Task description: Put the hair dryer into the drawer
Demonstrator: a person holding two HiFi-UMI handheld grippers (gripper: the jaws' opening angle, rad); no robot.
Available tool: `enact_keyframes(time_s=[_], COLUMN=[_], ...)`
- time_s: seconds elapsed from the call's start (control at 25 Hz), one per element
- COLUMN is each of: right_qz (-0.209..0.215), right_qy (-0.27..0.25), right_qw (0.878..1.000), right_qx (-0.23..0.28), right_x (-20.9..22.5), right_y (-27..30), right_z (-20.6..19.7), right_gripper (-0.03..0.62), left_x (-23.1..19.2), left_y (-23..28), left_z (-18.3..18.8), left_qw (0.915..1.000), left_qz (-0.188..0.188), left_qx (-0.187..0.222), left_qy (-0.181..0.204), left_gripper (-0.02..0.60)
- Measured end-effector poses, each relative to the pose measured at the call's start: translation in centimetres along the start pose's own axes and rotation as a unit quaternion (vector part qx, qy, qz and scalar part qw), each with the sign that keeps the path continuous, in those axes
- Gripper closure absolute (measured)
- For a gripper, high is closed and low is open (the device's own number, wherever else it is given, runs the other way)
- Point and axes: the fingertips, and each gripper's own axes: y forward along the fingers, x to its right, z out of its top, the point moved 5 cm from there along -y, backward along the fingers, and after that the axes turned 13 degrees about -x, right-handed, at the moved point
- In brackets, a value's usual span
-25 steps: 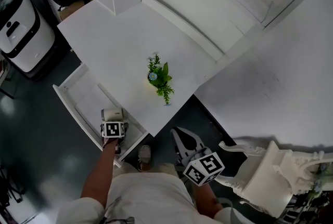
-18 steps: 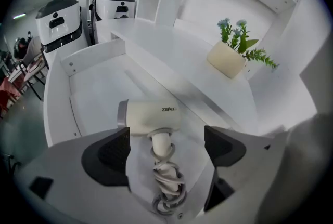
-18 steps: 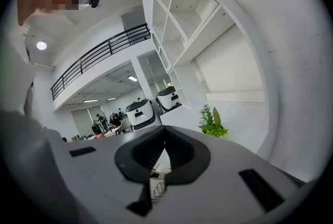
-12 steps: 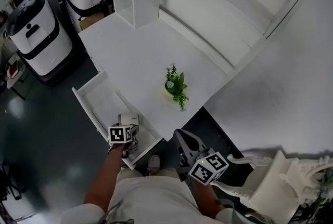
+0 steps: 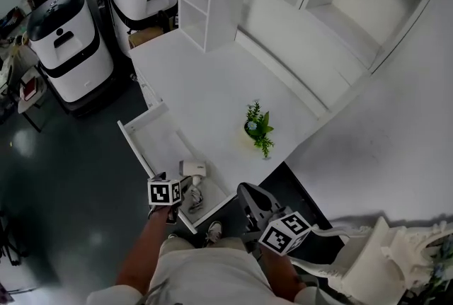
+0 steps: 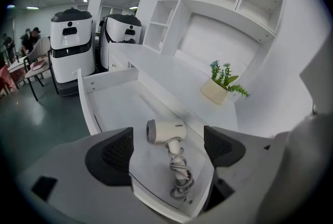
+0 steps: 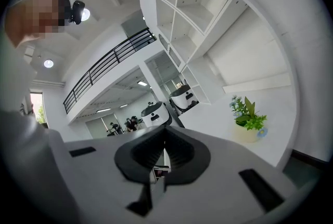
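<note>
Left gripper view looks down between the left gripper's (image 6: 167,151) fingers (image 6: 112,155), which stand wide apart and hold nothing. Framed in the gap between them, and not touched by either finger, the hair dryer (image 6: 165,131) lies on its side on the floor of the open drawer (image 6: 88,106). It is near the drawer's front end, with its barrel crosswise and its handle pointing toward the front rim. Its cord (image 6: 179,176) lies bunched in loops off the end of the handle. The drawer is pulled out from under the white tabletop (image 6: 171,75), where a small potted plant (image 6: 221,82) stands near the edge. In the right gripper view, the right gripper's (image 7: 165,147) fingers are pressed together with nothing between them. In the head view it is close to the person's body, apart from the drawer.
</note>
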Motion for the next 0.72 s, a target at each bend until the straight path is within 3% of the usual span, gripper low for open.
enact_keyframes(time_s=[0.2,0.32,0.72], right_qz=[0.007,0.01,-0.011], right_qy=[0.013,0.003,-0.018], right_qw=[1.0,1.0,0.999], right_qx=[-0.017,-0.026,-0.025], right_x=[-3.0,-5.0,-9.9], right_y=[2.0,2.8,4.0], right_z=[-0.9,-1.5,-1.8], right_gripper=[0.585,0.585,0.585], left_x=[-1.5,-2.7,-6.2], left_y=[-2.7,-4.0,-8.3], left_z=[-0.8,-1.3,-1.8], left_qw=[0.9995,0.9992,0.9964], left_qz=[-0.003,-0.006,0.004], left_qx=[0.02,0.035,0.083], left_qy=[0.025,0.02,0.011], left_gripper=[0.164,0.189,0.387])
